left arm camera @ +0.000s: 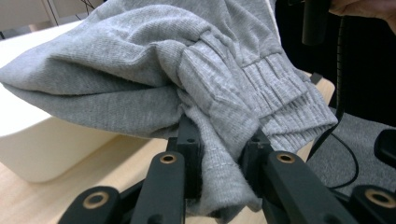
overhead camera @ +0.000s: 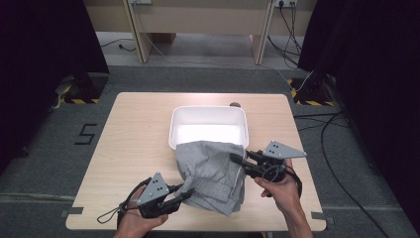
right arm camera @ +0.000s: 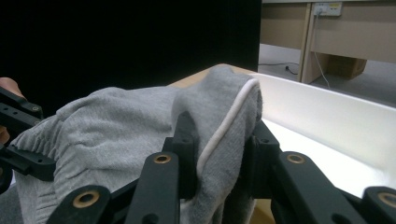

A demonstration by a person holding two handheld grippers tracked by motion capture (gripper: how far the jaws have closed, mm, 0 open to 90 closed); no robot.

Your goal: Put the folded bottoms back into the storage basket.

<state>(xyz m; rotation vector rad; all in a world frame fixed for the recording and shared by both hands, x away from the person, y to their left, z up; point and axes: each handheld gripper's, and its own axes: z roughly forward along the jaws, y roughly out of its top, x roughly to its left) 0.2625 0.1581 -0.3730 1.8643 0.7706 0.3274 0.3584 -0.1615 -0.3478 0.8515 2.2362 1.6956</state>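
Note:
A grey knitted garment (overhead camera: 210, 171) with a ribbed elastic band hangs bunched over the near rim of a white rectangular bin (overhead camera: 208, 113). My left gripper (overhead camera: 188, 192) is shut on the garment's lower left fold; in the left gripper view the cloth (left arm camera: 187, 84) is pinched between the black fingers (left arm camera: 189, 149). My right gripper (overhead camera: 235, 158) is shut on the garment's right edge, and the right gripper view shows grey cloth (right arm camera: 140, 121) with a white drawstring (right arm camera: 224, 126) clamped between its fingers (right arm camera: 184, 140). The bin (right arm camera: 327, 116) lies just beyond.
The light wooden table (overhead camera: 133, 144) stands on grey carpet. A small dark round mark (overhead camera: 235, 104) sits behind the bin. Cables (overhead camera: 327, 134) trail over the floor to the right, and dark curtains hang at both sides. A wooden desk (overhead camera: 198, 20) stands at the back.

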